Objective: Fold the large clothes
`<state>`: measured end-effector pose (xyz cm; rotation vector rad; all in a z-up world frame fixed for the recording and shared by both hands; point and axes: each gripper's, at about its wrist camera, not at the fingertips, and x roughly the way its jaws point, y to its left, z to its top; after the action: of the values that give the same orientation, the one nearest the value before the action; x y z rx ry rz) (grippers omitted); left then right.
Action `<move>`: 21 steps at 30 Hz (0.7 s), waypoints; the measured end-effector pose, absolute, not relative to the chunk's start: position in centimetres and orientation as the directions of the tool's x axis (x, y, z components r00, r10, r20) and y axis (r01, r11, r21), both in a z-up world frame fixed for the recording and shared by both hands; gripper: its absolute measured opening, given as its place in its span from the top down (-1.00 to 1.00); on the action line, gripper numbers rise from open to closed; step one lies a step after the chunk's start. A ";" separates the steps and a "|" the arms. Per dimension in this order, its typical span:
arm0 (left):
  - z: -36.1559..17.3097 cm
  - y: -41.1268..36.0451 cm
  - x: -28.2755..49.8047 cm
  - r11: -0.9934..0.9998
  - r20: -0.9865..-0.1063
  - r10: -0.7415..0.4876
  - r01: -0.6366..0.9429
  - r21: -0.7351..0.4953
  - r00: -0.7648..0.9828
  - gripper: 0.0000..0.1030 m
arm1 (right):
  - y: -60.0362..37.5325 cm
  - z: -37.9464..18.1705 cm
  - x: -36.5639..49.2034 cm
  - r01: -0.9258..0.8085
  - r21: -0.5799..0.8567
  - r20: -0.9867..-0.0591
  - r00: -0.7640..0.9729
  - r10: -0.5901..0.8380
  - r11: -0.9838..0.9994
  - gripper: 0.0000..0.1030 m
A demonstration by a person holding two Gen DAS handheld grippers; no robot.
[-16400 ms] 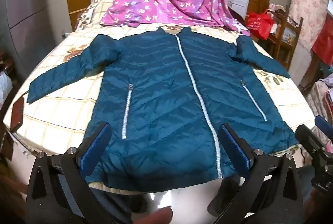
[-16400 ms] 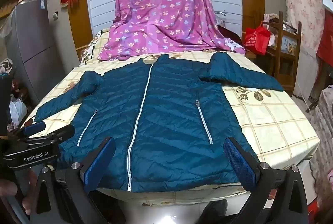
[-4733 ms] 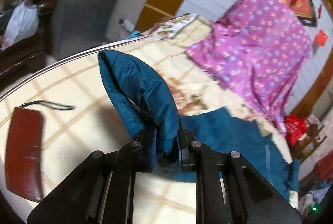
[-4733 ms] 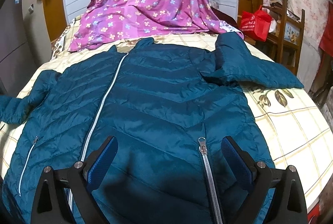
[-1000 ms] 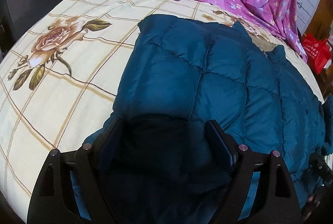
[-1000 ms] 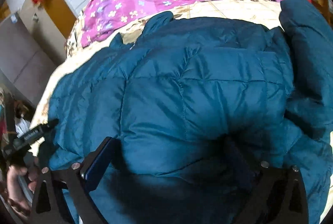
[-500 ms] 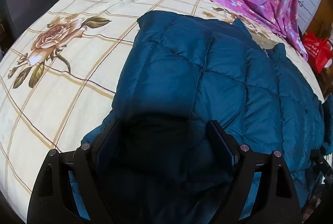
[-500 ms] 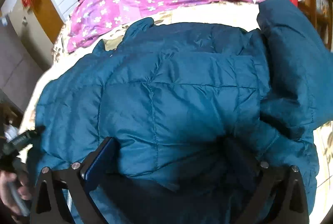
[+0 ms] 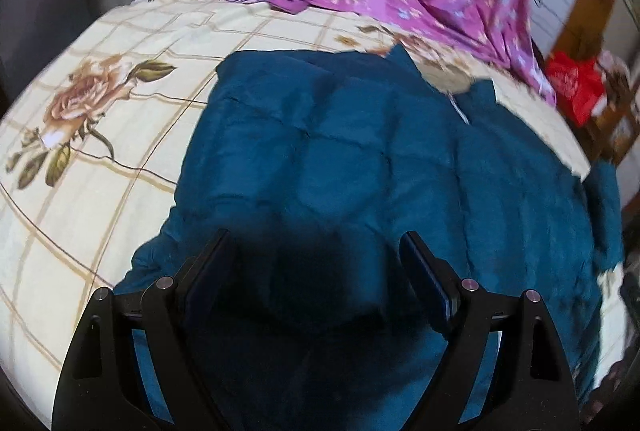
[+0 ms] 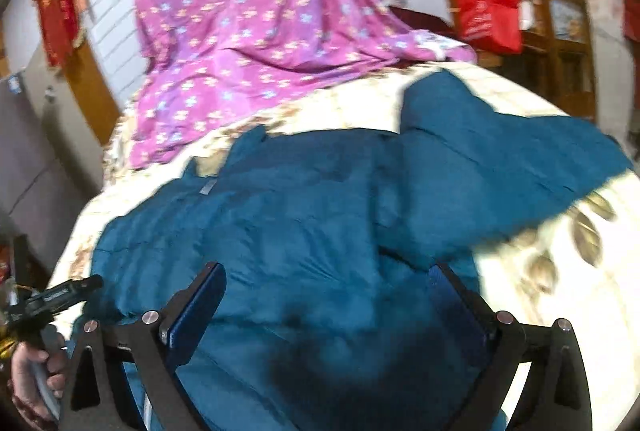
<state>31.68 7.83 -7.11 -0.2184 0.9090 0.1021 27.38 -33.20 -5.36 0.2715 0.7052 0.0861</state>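
Both the left gripper (image 9: 316, 263) and right gripper (image 10: 328, 295), fingers spread and apparently empty, hover above the half-folded jacket (image 9: 360, 159), ready to regrasp.

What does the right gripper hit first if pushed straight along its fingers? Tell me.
Most likely the teal jacket: the open right gripper points down at its folded quilted surface, with nothing between. How far off it is can't be judged from this fisheye view.

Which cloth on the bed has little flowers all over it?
The purple cloth at the far end. The blue jacket is plain, and the bedsheet has only a few big roses.
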 end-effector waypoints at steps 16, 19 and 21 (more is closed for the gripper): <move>-6.5 3.1 17.7 1.000 -0.712 -0.014 0.022 0.001 0.702 -0.64 | -43.2 -4.6 14.9 0.237 0.067 -0.740 0.664 -0.111 0.969 -0.96; -6.4 2.6 17.9 1.000 -0.692 -0.004 0.023 0.018 0.722 -0.64 | -49.0 -4.3 14.5 0.313 0.101 -0.740 0.658 -0.138 0.944 -0.96; -6.8 2.3 18.6 1.000 -0.706 -0.022 0.029 -0.003 0.707 -0.64 | -53.2 -4.2 14.8 0.375 0.149 -0.745 0.651 -0.146 0.915 -0.96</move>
<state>18.60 2.31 -6.79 0.0091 0.7843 -0.0287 14.82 -53.23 -4.23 0.3033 0.8118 -0.3011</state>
